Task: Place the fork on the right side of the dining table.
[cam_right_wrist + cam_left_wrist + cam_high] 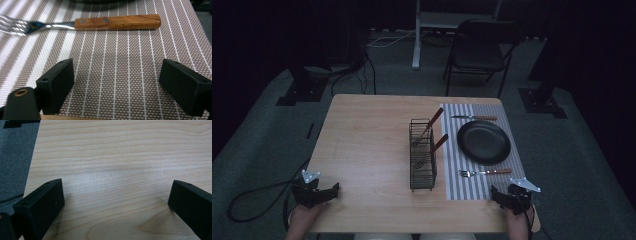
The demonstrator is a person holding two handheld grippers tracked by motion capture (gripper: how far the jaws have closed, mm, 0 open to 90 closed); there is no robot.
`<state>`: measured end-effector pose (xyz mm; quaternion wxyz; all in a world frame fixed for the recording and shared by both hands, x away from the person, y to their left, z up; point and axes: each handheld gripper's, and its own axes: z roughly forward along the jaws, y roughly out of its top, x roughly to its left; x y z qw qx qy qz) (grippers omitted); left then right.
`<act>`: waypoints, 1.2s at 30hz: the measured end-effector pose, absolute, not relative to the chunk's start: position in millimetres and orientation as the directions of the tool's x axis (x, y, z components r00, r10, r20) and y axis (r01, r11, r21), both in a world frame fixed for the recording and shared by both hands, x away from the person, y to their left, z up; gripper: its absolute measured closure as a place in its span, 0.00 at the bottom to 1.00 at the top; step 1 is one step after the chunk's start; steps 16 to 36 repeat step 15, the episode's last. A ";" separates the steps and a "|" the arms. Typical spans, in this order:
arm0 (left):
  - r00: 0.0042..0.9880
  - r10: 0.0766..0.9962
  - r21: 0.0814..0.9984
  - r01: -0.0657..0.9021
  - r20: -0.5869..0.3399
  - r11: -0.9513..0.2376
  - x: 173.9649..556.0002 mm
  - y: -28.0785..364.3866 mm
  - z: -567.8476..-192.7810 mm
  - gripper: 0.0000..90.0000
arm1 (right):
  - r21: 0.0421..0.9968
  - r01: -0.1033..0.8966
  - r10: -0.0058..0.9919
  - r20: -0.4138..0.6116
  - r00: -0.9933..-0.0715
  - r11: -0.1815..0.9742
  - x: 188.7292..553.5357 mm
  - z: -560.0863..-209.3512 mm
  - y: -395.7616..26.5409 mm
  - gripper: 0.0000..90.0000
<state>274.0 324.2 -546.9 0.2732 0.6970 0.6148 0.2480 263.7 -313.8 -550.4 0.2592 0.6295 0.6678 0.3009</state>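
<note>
Right gripper jaws spread, empty, over the striped woven placemat; wooden-handled steel fork lies at its 12 o'clock, apparently untouched. Left gripper spread over the pale wooden table.

The wire caddy is standing mid-table with two wooden handles sticking up out of it, blocking any straight pass across, while bare tabletop is lying open all along its left side. To the caddy's right, the black plate, the knife beyond it and the fork are taking up the striped mat. Only the mat's near strip, just beside the caddy's near end, is lying free.
</note>
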 end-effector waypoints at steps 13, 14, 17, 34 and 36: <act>0.061 0.998 0.685 0.727 0.011 -0.052 275.3 319.0 -546.6 0.01 | 0.723 0.689 0.997 0.015 -0.069 0.037 264.2 -550.5 -311.1 0.14; 0.057 0.998 0.683 0.728 0.012 -0.050 275.3 318.6 -546.5 0.01 | 0.723 0.690 0.998 0.015 -0.069 0.037 264.2 -550.5 -311.1 0.14; 0.055 0.998 0.684 0.728 0.012 -0.048 275.2 318.4 -546.5 0.01 | 0.723 0.690 0.998 0.016 -0.068 0.036 264.2 -550.5 -311.0 0.14; 0.055 0.998 0.684 0.728 0.012 -0.048 275.2 318.4 -546.5 0.01 | 0.723 0.690 0.998 0.016 -0.068 0.036 264.2 -550.5 -311.0 0.14; 0.055 0.998 0.684 0.728 0.012 -0.048 275.2 318.4 -546.5 0.01 | 0.723 0.690 0.998 0.016 -0.068 0.036 264.2 -550.5 -311.0 0.14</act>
